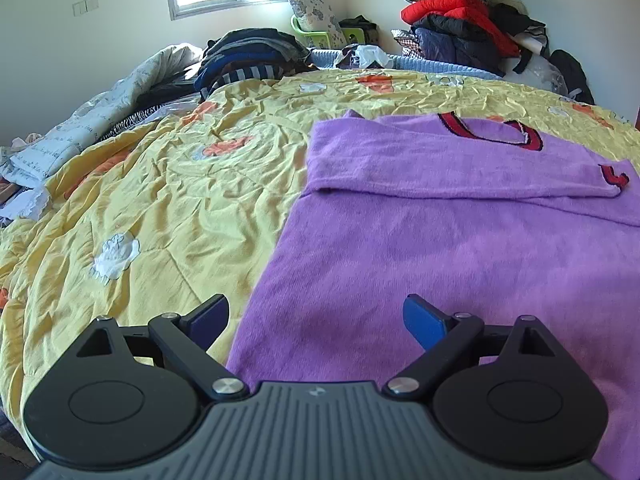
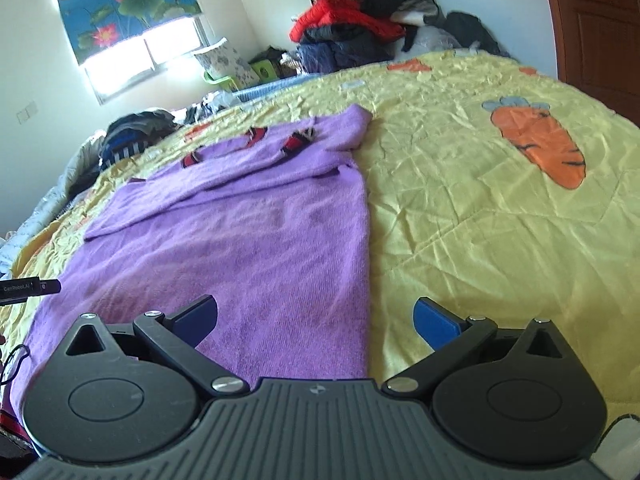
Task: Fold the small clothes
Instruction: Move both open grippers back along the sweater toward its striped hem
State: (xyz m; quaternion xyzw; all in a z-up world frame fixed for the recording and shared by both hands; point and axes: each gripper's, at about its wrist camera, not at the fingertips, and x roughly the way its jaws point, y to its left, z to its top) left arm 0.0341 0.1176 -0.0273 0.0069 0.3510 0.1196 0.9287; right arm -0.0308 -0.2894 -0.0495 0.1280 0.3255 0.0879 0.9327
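A small purple sweater [image 1: 440, 240] with red and black trim lies flat on the yellow quilt [image 1: 160, 208], both sleeves folded across its chest. My left gripper [image 1: 316, 320] is open and empty, straddling the sweater's lower left edge. In the right wrist view the sweater [image 2: 248, 240] lies left of centre on the quilt [image 2: 480, 220]. My right gripper [image 2: 316, 320] is open and empty, straddling the sweater's lower right edge. A bit of the left gripper [image 2: 32, 286] shows at the far left.
A pile of jackets [image 1: 472, 28] stands at the far end against the wall. Dark folded clothes [image 1: 248, 56] and a pale blanket [image 1: 100, 112] lie along the quilt's left side. A brown door [image 2: 600, 32] is at the far right.
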